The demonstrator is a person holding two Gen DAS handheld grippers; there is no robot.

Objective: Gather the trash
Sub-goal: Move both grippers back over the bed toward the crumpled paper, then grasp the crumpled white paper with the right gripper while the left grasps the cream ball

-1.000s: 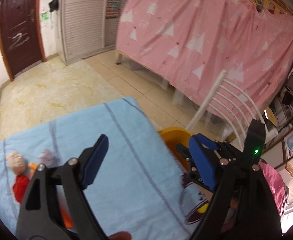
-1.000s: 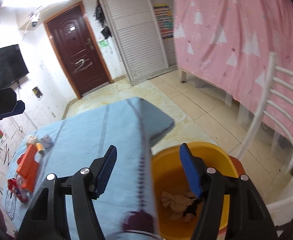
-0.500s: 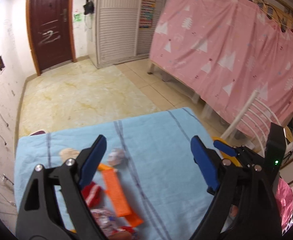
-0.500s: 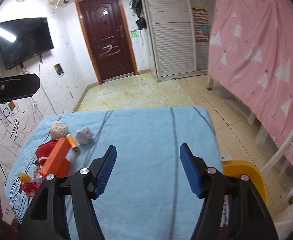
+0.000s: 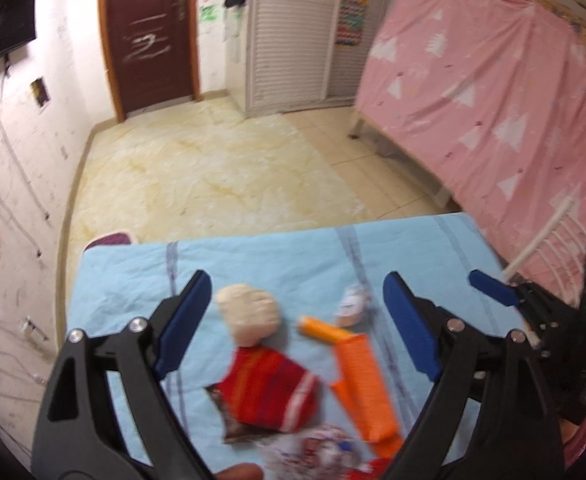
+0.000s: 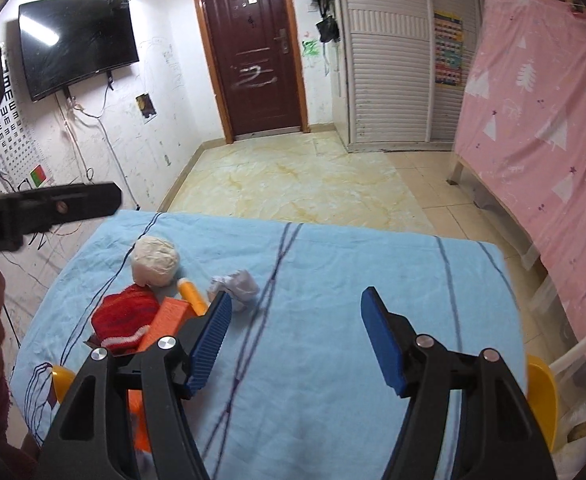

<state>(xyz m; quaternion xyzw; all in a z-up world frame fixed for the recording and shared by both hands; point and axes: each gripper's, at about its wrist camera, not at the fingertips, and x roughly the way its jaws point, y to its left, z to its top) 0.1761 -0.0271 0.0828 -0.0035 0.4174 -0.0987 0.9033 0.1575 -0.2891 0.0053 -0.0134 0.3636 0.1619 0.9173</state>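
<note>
Both grippers hovered over the table with the light blue striped cloth [image 6: 333,320], nothing held. Left gripper [image 5: 295,320] was spread wide, empty, aimed at the trash pile. Right gripper [image 6: 295,336] was also spread wide, empty, over bare cloth to the right of the pile.

Trash sat in a cluster on the left half of the cloth:
- cream crumpled paper ball [image 6: 155,262] at the far end of the pile
- red wrapper with white stripe [image 6: 125,320] just in front of the ball, touching it
- orange flat pack [image 6: 165,322] beside the red wrapper, partly hidden behind the right gripper's left finger
- small orange tube [image 6: 191,294] between the paper ball and a pale crumpled tissue [image 6: 235,286]
- printed red/white wrapper [image 5: 325,452] at the near edge in the left wrist view, blurred, print unreadable

Yellow bin [image 6: 541,400] stood at the table's right edge, next to a white chair frame [image 6: 585,344]; its inside was out of view.

Writing: no brand text was legible on any trash item. The brown door [image 6: 253,48] had a white scrawl, not readable as letters. An eye chart [image 6: 9,124] hung on the left wall under the TV [image 6: 77,44], rows of E symbols only. Colour chart poster [image 6: 447,50] was on the wardrobe, text too small to read.
</note>
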